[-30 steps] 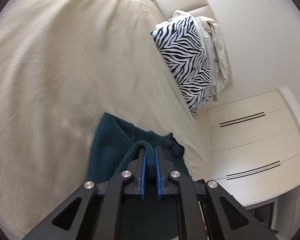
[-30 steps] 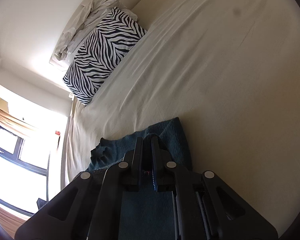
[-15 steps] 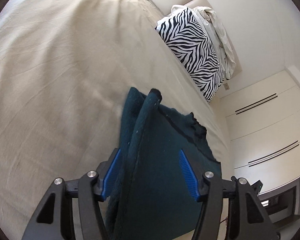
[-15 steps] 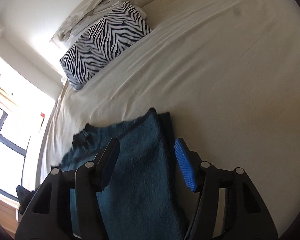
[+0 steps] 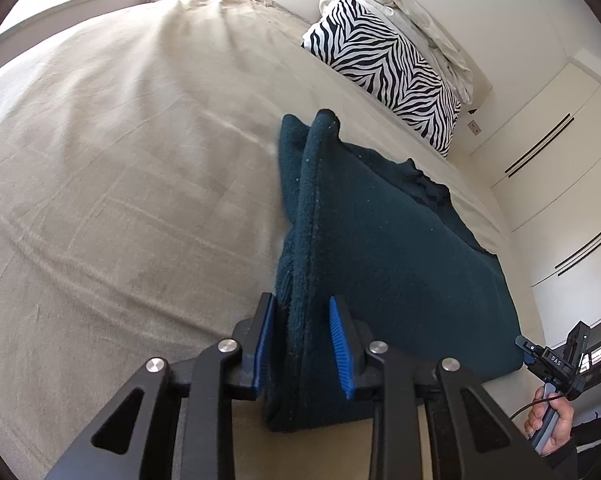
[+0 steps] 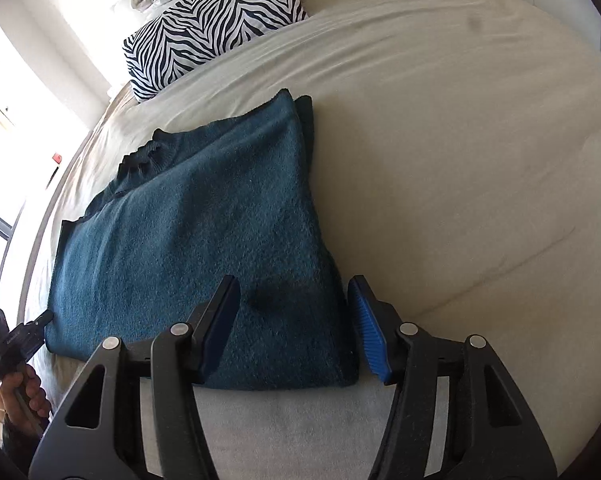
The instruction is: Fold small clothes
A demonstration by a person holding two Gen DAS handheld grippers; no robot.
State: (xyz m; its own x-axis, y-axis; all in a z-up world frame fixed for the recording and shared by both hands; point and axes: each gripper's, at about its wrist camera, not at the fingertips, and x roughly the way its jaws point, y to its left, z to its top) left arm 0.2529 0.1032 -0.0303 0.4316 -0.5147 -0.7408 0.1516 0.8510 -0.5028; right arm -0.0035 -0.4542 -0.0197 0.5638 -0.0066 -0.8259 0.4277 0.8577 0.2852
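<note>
Both claws (image 5: 302,344) angled down over sweater (image 6: 204,220)

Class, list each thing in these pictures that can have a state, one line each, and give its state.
Dark teal knitted sweater: folded, lying flat on the bed.
Zebra-striped pillow: lying at the bed's head.
Left tongs: closing, sweater's folded edge between them.
Right tongs: closing, sweater's near edge between them.
</note>
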